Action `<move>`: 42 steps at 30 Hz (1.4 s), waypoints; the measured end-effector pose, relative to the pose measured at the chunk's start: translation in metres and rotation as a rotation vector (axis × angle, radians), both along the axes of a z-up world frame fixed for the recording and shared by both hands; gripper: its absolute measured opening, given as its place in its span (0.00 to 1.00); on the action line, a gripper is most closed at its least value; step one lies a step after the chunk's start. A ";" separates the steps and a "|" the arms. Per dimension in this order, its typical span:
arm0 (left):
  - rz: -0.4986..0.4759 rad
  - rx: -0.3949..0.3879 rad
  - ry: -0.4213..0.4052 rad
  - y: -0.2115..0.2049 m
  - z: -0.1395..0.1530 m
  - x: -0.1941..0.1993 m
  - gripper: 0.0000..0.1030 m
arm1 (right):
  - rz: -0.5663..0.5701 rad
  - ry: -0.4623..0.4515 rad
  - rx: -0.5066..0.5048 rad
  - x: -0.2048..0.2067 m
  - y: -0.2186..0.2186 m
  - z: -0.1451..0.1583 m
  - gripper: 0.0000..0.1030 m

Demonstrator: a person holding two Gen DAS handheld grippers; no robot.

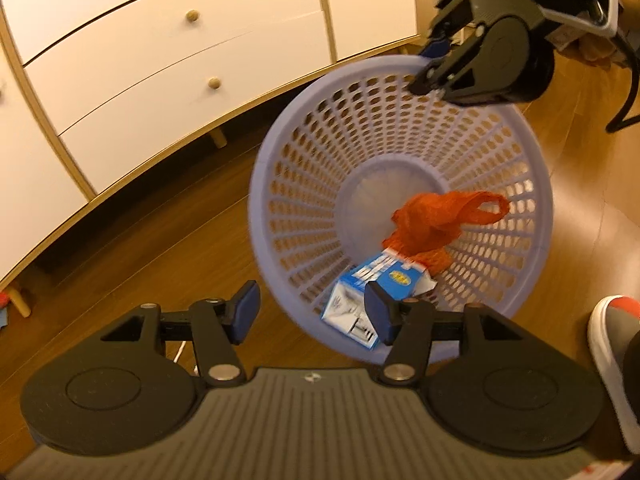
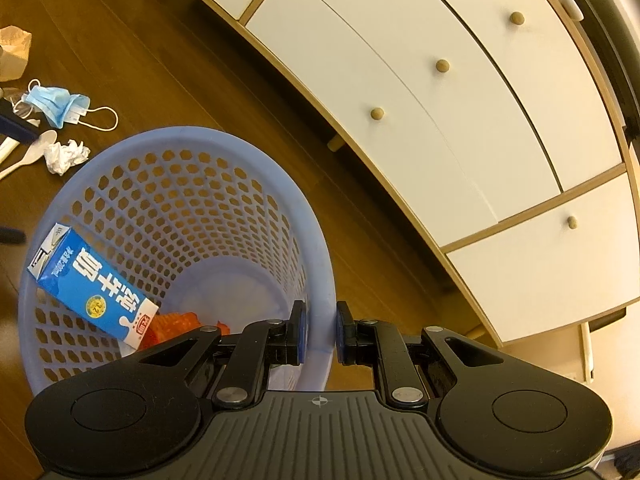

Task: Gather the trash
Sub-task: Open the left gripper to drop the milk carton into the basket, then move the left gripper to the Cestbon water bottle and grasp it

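The left tool (image 1: 310, 312) hangs with its jaws wide apart and empty over the near rim of a lavender perforated basket (image 1: 304, 184) standing on the wooden floor (image 1: 140, 240). Inside lie a blue milk carton (image 1: 384, 280) and an orange mesh bag (image 1: 432, 220). The right tool (image 1: 430, 58) pinches the basket's far rim, near a white drawer cabinet (image 1: 160, 60).

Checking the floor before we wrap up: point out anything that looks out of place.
Trash lies loose on the floor beside the basket: a face mask, crumpled paper, a plastic spoon and a paper bag. Only the milk carton and orange net are inside. The right gripper clamps the basket rim.
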State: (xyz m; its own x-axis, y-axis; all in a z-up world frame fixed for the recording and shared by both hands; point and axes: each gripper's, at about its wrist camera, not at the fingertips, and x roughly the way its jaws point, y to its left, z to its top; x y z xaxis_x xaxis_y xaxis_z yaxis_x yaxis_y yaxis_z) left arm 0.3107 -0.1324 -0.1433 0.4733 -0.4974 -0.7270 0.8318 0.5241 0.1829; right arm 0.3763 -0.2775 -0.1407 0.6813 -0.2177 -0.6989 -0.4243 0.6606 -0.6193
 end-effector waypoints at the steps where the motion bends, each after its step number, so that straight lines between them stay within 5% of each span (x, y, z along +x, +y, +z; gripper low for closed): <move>1: 0.005 0.007 -0.001 0.005 -0.001 0.000 0.52 | -0.005 0.001 0.000 0.000 0.001 0.000 0.11; 20: 0.095 0.041 0.023 0.052 -0.008 0.003 0.51 | -0.102 0.061 0.111 0.012 0.000 0.012 0.09; 42: 0.129 0.039 0.028 0.064 -0.007 0.006 0.51 | -0.079 0.054 0.102 0.011 0.002 0.012 0.09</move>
State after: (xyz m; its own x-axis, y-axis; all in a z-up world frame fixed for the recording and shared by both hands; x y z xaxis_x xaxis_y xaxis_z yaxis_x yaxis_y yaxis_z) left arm 0.3166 -0.0682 -0.1502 0.5109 -0.4045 -0.7585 0.7629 0.6200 0.1833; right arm 0.3876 -0.2757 -0.1286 0.6260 -0.1951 -0.7550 -0.3994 0.7513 -0.5254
